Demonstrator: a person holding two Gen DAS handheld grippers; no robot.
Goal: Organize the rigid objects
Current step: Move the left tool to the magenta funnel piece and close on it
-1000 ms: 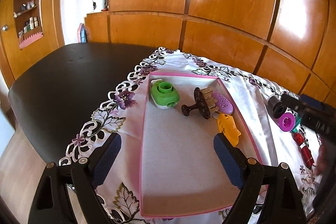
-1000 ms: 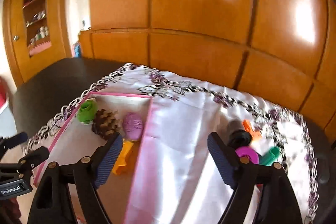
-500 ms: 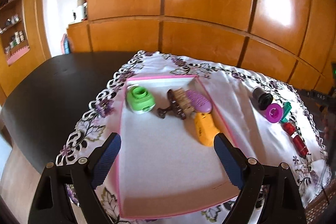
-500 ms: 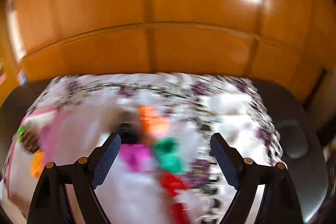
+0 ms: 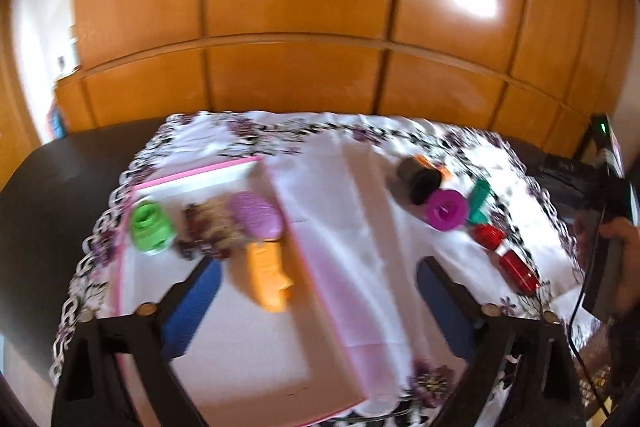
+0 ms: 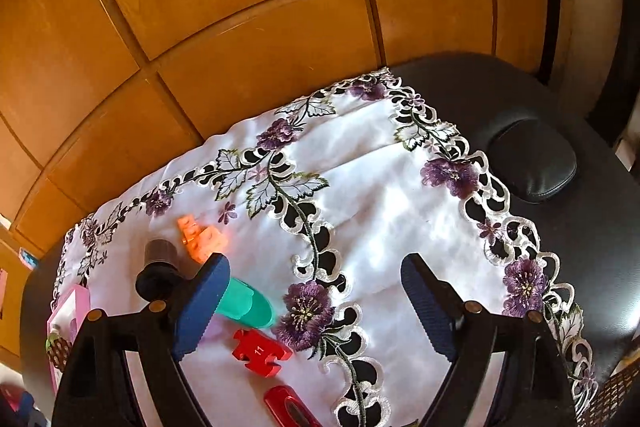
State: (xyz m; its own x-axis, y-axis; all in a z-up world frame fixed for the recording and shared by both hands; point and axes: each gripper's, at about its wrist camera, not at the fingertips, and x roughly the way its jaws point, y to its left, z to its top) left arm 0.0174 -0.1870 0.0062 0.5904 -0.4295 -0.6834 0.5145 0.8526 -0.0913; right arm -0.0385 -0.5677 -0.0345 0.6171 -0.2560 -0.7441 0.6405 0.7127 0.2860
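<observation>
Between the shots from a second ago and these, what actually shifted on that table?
Only the cameras swung: the left claw, its jaws opening with nothing between them, now looks further right, toward the loose items. The right claw, also empty, swung right over the cloth's far end. Nothing was picked up or released. The green piece, brush, purple piece and orange piece stay in the pink tray; the rest stays on the tablecloth.

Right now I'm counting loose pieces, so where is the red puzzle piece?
Right wrist view, lower left: the red puzzle piece lies on the tablecloth, just below the teal piece.
</observation>
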